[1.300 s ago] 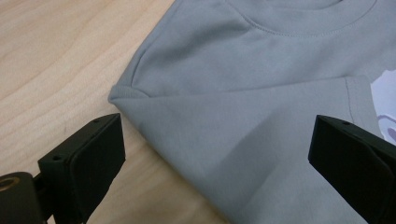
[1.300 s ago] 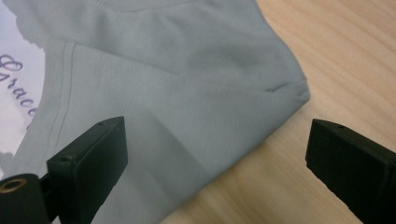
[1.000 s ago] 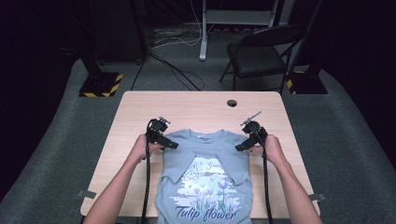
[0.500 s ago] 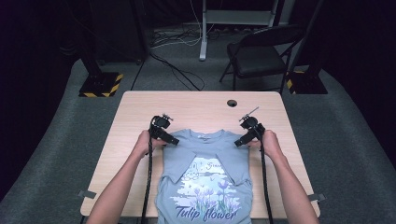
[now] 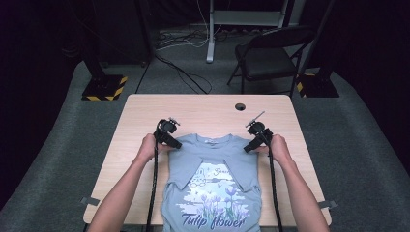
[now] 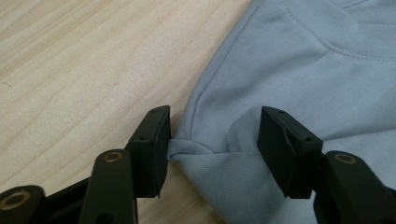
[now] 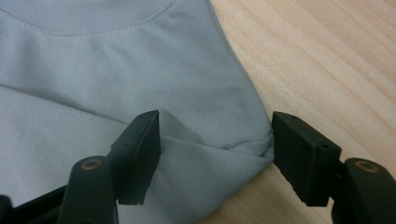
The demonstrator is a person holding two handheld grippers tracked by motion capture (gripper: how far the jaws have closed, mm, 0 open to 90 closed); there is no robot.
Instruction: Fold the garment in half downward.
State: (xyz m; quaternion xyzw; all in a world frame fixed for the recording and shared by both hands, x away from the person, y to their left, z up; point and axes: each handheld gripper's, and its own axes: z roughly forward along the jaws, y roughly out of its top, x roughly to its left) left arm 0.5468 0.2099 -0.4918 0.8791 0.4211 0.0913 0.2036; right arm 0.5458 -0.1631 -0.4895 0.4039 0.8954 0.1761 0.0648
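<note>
Fig.: I have L gripper (image 5: pixel 175 143) and R gripper (image 5: pixel 249 146), frame centre, each half-spread and just closing astride a shirt (image 5: pixel 212 193) shoulder corner; probably not yet pinching. Shirt's long axis runs toward bottom edge.

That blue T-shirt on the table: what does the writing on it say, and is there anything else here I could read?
"Tulip flower": printed across the T-shirt under the flower picture.
A short word above the flowers: too blurred to read.
The neck label: too small to read.
</note>
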